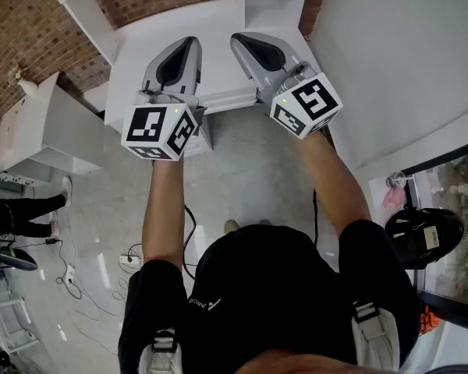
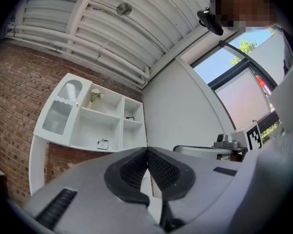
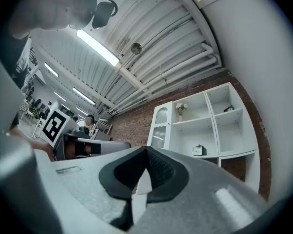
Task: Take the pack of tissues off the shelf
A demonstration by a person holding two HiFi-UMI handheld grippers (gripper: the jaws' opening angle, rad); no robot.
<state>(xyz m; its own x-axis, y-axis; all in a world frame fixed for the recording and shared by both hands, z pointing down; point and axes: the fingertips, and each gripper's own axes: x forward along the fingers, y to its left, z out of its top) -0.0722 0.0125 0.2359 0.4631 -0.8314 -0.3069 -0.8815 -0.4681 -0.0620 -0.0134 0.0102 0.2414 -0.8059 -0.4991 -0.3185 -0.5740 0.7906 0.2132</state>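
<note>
The pack of tissues [image 2: 103,144] is a small pale packet lying on the lower shelf of a white shelf unit [image 2: 83,130] against a brick wall; the right gripper view shows the pack of tissues [image 3: 199,150] too. Both grippers are held up well short of the shelf, side by side. My left gripper [image 2: 147,150] is shut, its pads meeting at the tips with nothing between them. My right gripper [image 3: 147,150] is also shut and empty. In the head view the left gripper [image 1: 190,44] and right gripper [image 1: 240,39] point at the shelf unit [image 1: 218,18]; the pack is hidden there.
A vase of flowers [image 2: 94,97] stands on an upper shelf and a small dark object [image 2: 130,118] in the right compartment. A white wall [image 1: 390,61] rises at the right. A low white cabinet [image 1: 39,131] and floor cables [image 1: 70,271] lie to the left.
</note>
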